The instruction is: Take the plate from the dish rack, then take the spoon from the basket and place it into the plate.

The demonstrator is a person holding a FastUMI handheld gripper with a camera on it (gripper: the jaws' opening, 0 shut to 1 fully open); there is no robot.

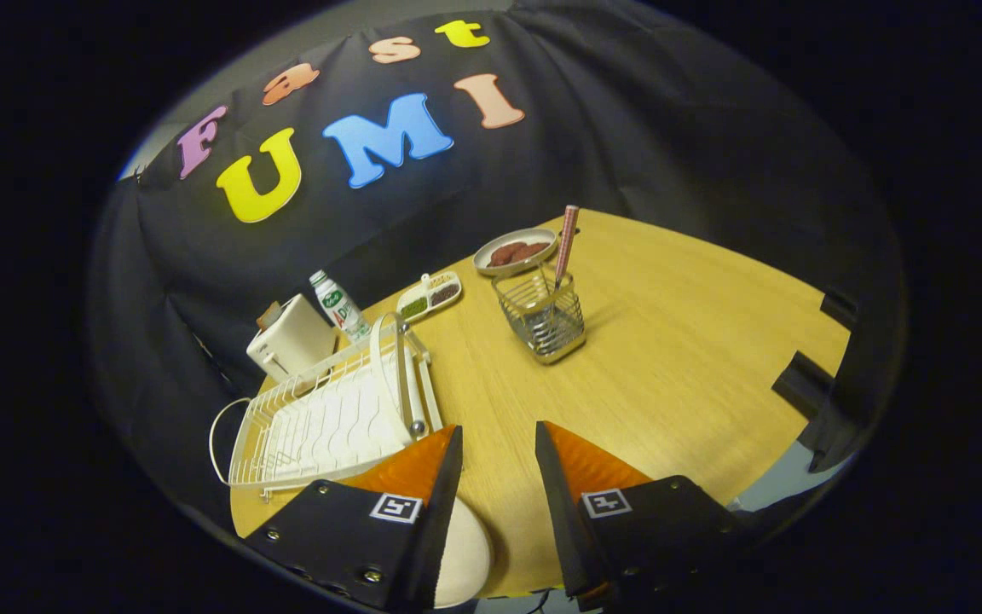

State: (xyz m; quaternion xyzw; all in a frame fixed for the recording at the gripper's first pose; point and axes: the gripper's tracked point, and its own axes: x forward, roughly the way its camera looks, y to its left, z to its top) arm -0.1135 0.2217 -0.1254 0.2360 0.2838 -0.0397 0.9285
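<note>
My gripper [498,443] is open above the wooden table, with nothing between its fingers. A white plate [467,554] lies flat on the table near its front edge, partly hidden under the left finger. The white wire dish rack [320,422] stands just ahead and left of the left finger, with no plate in it. Beyond the fingers, mid-table, stands a metal wire basket [542,322]. The spoon [565,243] stands upright in it, its pink handle sticking out at the top.
A grey plate with brown cookies [515,251] sits behind the basket. A small divided dish [429,295], a bottle [339,307] and a white toaster [291,343] line the far left side behind the rack. The bare wooden table [696,358] stretches to the right.
</note>
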